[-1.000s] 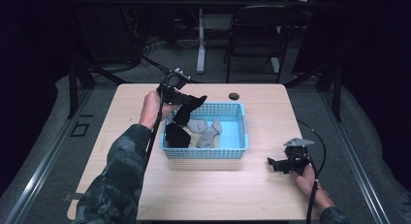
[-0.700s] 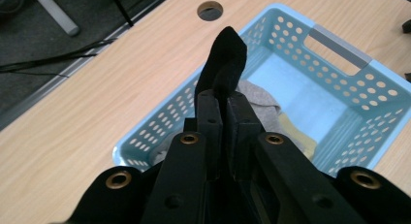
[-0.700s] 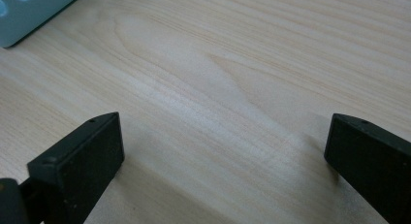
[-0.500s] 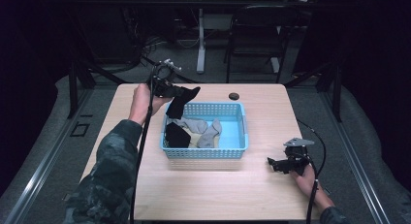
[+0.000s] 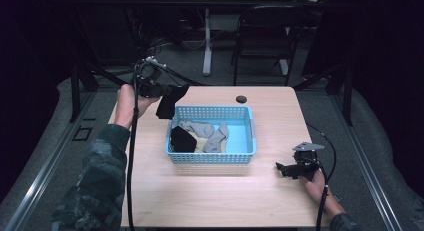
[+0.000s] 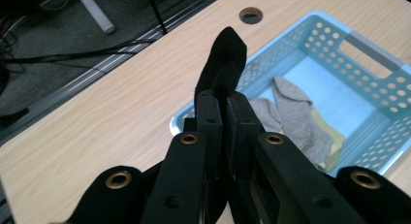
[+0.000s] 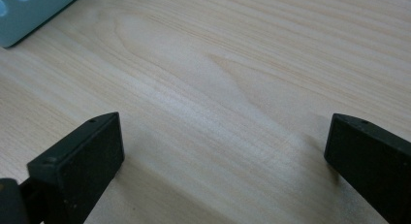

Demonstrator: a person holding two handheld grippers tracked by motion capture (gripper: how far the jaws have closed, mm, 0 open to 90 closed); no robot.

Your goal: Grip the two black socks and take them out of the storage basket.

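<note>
So the left gripper (image 5: 167, 93) had its jaws clamped on a black sock (image 5: 170, 102), dangling it just off the blue basket's (image 5: 212, 157) 10 o'clock corner, over the table (image 5: 210, 196). Grey socks (image 5: 216, 137) lay inside. The right gripper (image 5: 284, 169) sat at the basket's 4 o'clock, jaws wide apart, holding nothing
</note>
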